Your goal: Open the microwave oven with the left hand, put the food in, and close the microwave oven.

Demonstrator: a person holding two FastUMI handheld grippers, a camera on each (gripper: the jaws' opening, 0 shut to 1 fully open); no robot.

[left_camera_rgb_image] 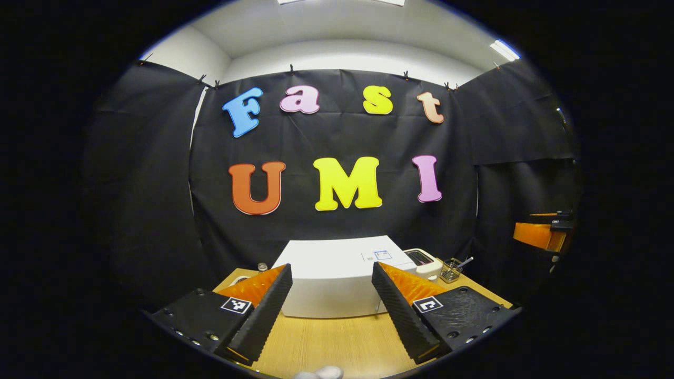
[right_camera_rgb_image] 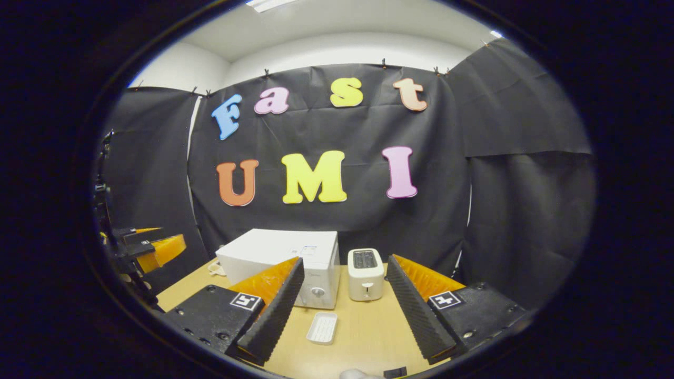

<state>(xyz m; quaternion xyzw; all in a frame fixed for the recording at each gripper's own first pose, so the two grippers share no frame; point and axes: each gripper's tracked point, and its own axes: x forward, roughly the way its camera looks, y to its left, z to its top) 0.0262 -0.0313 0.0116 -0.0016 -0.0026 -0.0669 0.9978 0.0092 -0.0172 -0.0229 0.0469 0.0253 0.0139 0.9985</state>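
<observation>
Bare table (right_camera_rgb_image: 363, 326) before the microwave (right_camera_rgb_image: 284, 258), toaster (right_camera_rgb_image: 365, 273) just beside it, small white tray (right_camera_rgb_image: 322, 327) in front.

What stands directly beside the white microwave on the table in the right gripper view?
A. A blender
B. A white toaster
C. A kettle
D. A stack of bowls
B. In the right gripper view a white toaster with a slotted top stands just to the side of the microwave, on the wooden table.
</observation>
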